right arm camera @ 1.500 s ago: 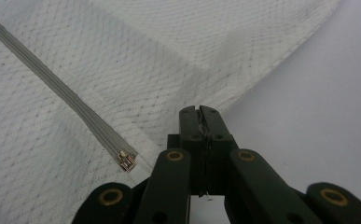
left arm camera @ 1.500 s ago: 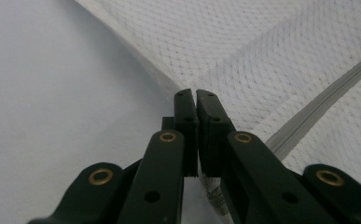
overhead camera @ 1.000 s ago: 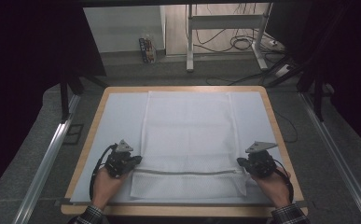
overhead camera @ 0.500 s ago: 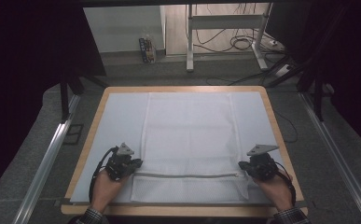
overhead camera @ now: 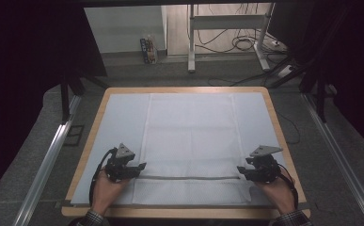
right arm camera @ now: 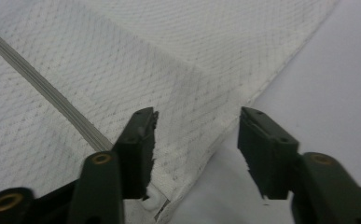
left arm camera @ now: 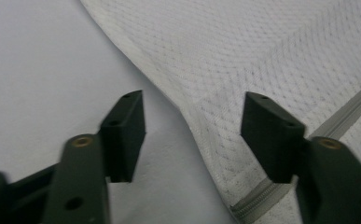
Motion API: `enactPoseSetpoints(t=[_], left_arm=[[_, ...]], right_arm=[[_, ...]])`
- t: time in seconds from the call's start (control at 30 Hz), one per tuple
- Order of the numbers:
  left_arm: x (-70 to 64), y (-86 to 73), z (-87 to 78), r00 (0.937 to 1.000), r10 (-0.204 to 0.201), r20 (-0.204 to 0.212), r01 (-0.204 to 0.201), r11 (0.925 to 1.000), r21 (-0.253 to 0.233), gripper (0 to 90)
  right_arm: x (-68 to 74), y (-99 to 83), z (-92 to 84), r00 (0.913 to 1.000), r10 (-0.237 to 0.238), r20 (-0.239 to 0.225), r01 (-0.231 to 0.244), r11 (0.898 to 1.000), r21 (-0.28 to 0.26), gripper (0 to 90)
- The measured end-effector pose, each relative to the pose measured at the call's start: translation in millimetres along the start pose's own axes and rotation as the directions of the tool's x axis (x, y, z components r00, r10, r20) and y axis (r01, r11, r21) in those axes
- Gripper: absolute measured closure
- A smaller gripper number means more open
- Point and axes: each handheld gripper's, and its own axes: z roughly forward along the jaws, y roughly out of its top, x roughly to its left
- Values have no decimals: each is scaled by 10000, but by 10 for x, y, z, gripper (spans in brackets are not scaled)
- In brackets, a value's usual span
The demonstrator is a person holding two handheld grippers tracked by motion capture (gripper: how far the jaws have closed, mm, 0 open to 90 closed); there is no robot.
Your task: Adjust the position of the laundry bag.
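mesh bag laid flat between grippers | left gripper just opened, bag edge between jaws, released | right gripper just opened, bag edge between jaws, released

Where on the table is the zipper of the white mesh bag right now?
In the high view, the zipper runs straight across the mesh bag near the table's front edge, between the left gripper and the right gripper.

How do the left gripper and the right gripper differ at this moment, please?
The left gripper sits at the mesh bag's left edge, the right gripper at its right edge. The left points rightward along the zipper, the right leftward. Both have just been opening, each with a bag edge lying unpressed between its jaws.
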Motion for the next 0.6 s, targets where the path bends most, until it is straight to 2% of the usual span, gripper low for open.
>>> enactPoseSetpoints(t=[0.07, 0.1, 0.3, 0.4, 0.53, 0.6], left_arm=[[-1, -5, -8, 10000, -31, 25, 31, 10000, -82, 297], [-2, -10, -14, 10000, -55, 63, 55, 9999, -107, 297], [-23, -46, -56, 9996, -20, 275, 29, 9995, -310, 106], [-46, -55, -97, 9998, -15, 217, 22, 9995, -322, 76], [-80, -101, -128, 9994, 283, 196, -279, 9994, -227, 38], [-85, -128, -142, 9992, 330, 234, -322, 9988, -357, 31]], right_arm=[[-1, -8, -11, 10000, -21, 38, 22, 9998, -201, 358], [-1, -8, -11, 10000, -21, 38, 22, 9998, -201, 358], [6, -48, -71, 10000, 58, 11, -57, 9964, -842, 208], [12, -64, -89, 9999, 145, -19, -146, 9953, -958, 187], [31, -97, -120, 9997, 181, -149, -195, 9942, -1053, 127], [35, -115, -129, 9991, 240, -346, -277, 9935, -1104, 90]])
